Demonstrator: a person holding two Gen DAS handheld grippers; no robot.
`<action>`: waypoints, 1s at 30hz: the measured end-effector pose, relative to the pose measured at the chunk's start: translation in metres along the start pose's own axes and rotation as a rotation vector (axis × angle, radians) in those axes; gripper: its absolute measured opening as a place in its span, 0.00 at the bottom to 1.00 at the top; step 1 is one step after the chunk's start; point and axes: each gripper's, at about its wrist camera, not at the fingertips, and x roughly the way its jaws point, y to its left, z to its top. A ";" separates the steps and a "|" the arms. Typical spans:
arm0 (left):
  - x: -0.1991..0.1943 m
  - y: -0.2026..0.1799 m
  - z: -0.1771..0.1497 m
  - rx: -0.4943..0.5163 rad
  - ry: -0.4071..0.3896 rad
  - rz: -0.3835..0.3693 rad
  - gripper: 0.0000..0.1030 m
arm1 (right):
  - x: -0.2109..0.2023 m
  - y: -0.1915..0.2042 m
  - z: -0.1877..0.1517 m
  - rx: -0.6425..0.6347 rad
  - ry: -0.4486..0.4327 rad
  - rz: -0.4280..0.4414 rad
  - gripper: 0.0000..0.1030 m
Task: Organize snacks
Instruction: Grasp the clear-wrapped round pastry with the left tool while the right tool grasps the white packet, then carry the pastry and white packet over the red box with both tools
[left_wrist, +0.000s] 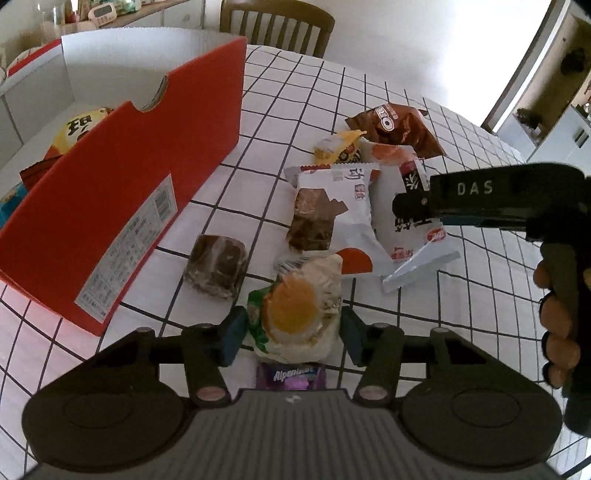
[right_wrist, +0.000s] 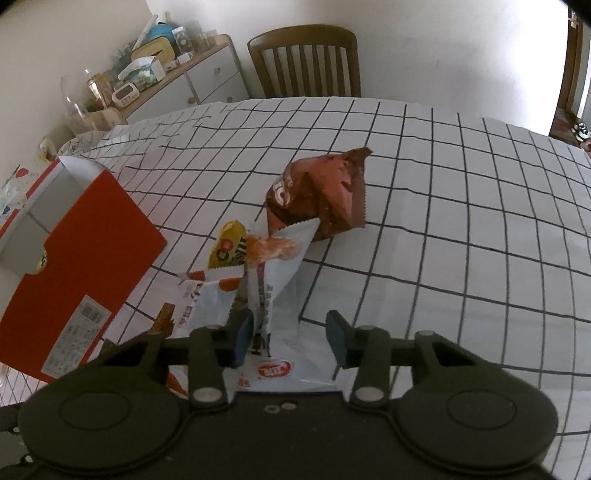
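Note:
My left gripper (left_wrist: 293, 334) has its jaws on both sides of a white and green snack packet with an orange circle (left_wrist: 299, 310), just above the checked tablecloth. A purple Alpenliebe candy (left_wrist: 291, 376) lies under it. My right gripper (right_wrist: 290, 341) is open over a white packet (right_wrist: 275, 291) in the snack pile, and it also shows in the left wrist view (left_wrist: 410, 206). A brown Oreo bag (right_wrist: 321, 195), a yellow packet (right_wrist: 229, 247) and a brown wrapped cake (left_wrist: 216, 267) lie around. The red box (left_wrist: 122, 192) holds a yellow bag (left_wrist: 79, 129).
A wooden chair (right_wrist: 306, 59) stands at the table's far edge. A sideboard with jars, boxes and a timer (right_wrist: 155, 77) is at the back left. The checked tablecloth (right_wrist: 461, 221) stretches to the right of the pile.

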 end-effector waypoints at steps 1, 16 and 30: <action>0.000 0.000 0.000 -0.001 0.001 0.001 0.51 | 0.001 0.001 0.000 -0.001 0.000 0.000 0.36; -0.009 0.001 -0.006 -0.018 0.015 -0.037 0.43 | -0.027 0.006 -0.014 -0.020 -0.040 0.002 0.05; -0.041 -0.005 -0.011 -0.016 0.019 -0.100 0.43 | -0.100 0.009 -0.047 -0.046 -0.084 -0.001 0.05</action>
